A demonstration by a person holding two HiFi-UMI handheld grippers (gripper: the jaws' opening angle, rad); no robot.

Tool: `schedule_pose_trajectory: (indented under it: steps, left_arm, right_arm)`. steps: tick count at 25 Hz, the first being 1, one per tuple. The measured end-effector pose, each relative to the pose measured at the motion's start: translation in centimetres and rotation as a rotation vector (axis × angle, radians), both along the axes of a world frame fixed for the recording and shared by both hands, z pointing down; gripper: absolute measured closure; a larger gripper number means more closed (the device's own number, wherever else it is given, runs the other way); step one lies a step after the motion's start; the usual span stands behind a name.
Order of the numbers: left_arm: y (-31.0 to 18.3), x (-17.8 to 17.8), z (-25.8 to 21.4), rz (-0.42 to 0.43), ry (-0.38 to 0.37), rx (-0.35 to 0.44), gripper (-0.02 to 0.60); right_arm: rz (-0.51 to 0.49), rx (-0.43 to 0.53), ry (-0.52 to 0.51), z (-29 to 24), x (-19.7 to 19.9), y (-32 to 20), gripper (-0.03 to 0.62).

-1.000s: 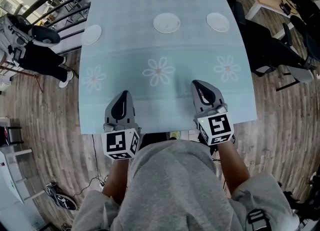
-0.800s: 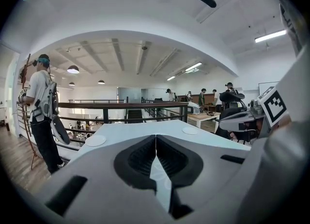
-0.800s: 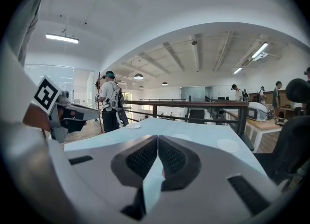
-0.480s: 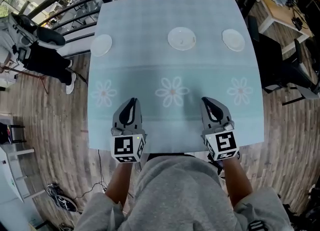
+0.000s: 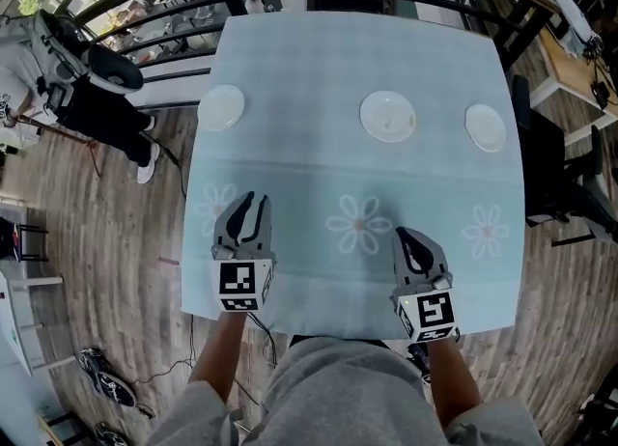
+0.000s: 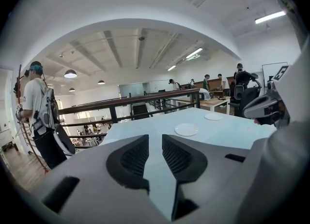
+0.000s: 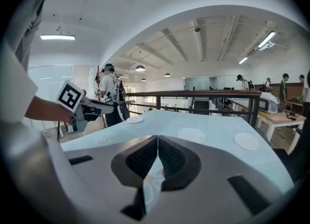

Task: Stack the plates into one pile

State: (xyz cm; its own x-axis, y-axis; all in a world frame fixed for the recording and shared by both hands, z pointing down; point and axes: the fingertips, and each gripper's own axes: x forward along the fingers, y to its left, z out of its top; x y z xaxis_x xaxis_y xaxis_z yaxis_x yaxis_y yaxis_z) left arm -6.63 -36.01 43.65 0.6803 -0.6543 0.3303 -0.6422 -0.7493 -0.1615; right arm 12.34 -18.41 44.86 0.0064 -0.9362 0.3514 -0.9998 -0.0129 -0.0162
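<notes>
Nothing stacked yet. Left plate (image 5: 221, 106), middle plate (image 5: 387, 116), right plate (image 5: 485, 127) spread along far side of table (image 5: 309, 58). My left gripper (image 5: 257, 201): jaws just been opening, nothing between. Right gripper (image 5: 405, 233) clenched, empty. All stacking left.

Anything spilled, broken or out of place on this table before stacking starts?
Nothing stands out. Three round white plates lie flat and apart in a row on the pale blue flowered tablecloth, the leftmost near the edge.
</notes>
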Motion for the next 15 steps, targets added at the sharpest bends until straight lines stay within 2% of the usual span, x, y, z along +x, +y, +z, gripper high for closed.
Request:
schedule_pose_trajectory:
  steps: [10, 12, 15]
  left_arm:
    - [-11.7, -1.8, 5.6, -0.001, -0.212, 0.112, 0.497]
    - [-14.6, -2.3, 7.2, 0.010, -0.278, 0.142, 0.497]
    - [-18.8, -3.1, 10.6, 0.031, -0.416, 0.167, 0.494]
  right_arm:
    - [-0.070, -0.072, -0.009, 3.5, -2.2, -5.5, 0.568]
    - [-0.095, -0.082, 0.004, 4.0, -2.9, -6.8, 0.566]
    - [-0.125, -0.098, 0.023, 4.9, -3.6, -8.2, 0.567]
